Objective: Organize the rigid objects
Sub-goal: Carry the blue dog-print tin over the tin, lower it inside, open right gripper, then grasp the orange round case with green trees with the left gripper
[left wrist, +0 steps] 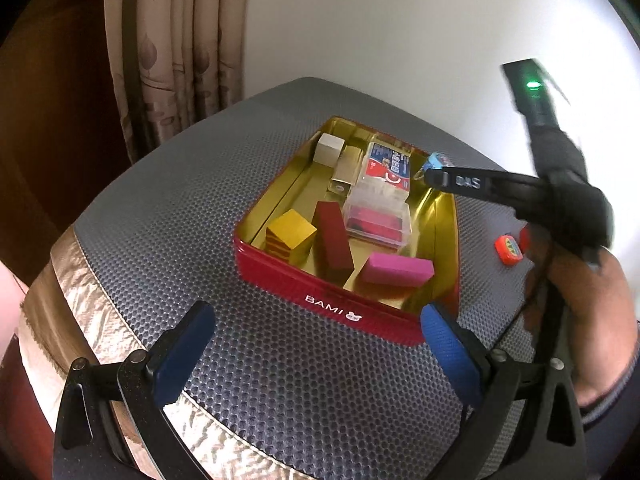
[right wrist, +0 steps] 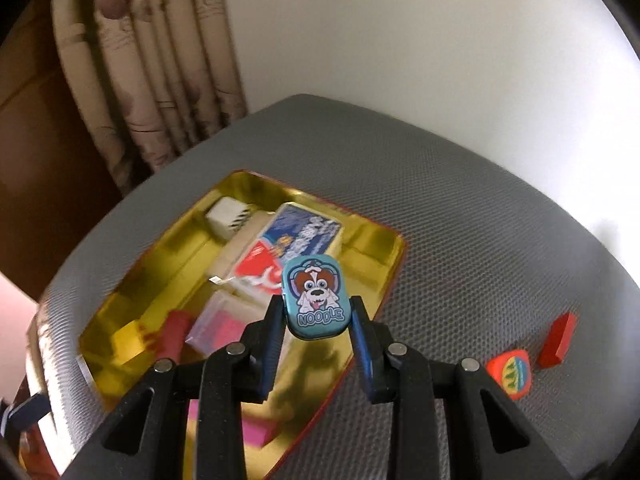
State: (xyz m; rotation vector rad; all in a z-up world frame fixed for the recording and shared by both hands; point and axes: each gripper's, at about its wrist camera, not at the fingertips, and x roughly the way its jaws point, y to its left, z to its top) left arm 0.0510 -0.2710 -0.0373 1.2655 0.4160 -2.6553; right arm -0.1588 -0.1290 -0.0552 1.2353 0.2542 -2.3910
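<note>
A red tin (left wrist: 340, 308) with a gold inside sits on the grey honeycomb mat. It holds a yellow block (left wrist: 291, 240), a dark red block (left wrist: 333, 240), a pink block (left wrist: 396, 269), a clear case (left wrist: 378, 216), a blue and red card pack (left wrist: 386, 166) and a white cube (left wrist: 330, 149). My right gripper (right wrist: 318, 312) is shut on a small blue "Noodle" dog tin (right wrist: 316, 296), held above the red tin's (right wrist: 384, 284) right side. It shows in the left wrist view (left wrist: 434, 164) too. My left gripper (left wrist: 316, 348) is open and empty in front of the red tin.
An orange eraser (right wrist: 511, 372) and a red block (right wrist: 557, 340) lie on the mat right of the tin; the eraser also shows in the left wrist view (left wrist: 508, 250). A curtain (left wrist: 176, 52) hangs behind left. The mat's (left wrist: 100, 308) gold-trimmed edge is at lower left.
</note>
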